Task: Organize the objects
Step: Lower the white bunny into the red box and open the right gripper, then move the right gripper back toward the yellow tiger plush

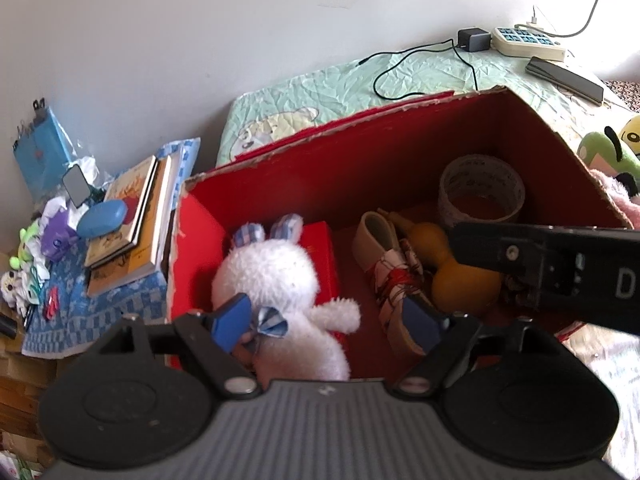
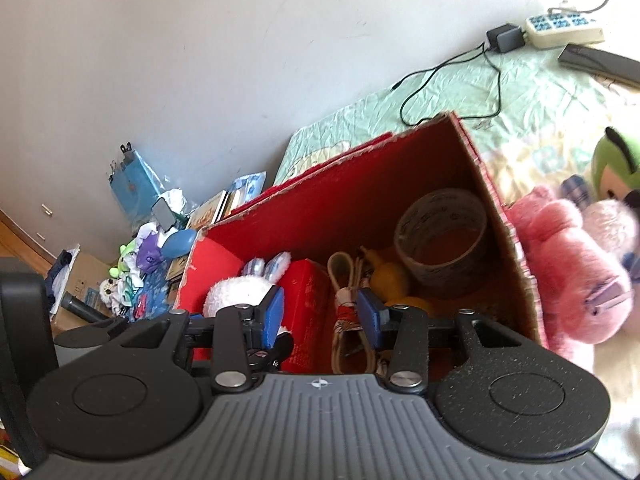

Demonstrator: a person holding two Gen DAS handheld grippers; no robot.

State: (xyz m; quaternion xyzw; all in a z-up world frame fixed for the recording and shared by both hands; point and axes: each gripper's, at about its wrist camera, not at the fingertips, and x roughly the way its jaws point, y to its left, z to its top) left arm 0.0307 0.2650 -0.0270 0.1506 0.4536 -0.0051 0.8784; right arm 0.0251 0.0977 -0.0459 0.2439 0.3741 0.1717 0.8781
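Fingers of the left gripper (image 1: 326, 322) stood apart around the fluffy white plush rabbit (image 1: 280, 280), not visibly pinching it; those of the right gripper (image 2: 322, 318) were likewise spread and empty above the open red cardboard box (image 2: 320, 200). The rabbit lay at the box's left near end against a small red carton (image 1: 322, 248), probably packed tight to save room. Rightward sat a smooth yellow gourd (image 1: 452, 276) and, farther off, a glossy roll of clear tape (image 1: 482, 188). Outside, right, a shaggy pink plush toy (image 2: 568, 272) waited on the crinkled green quilt (image 2: 460, 88).
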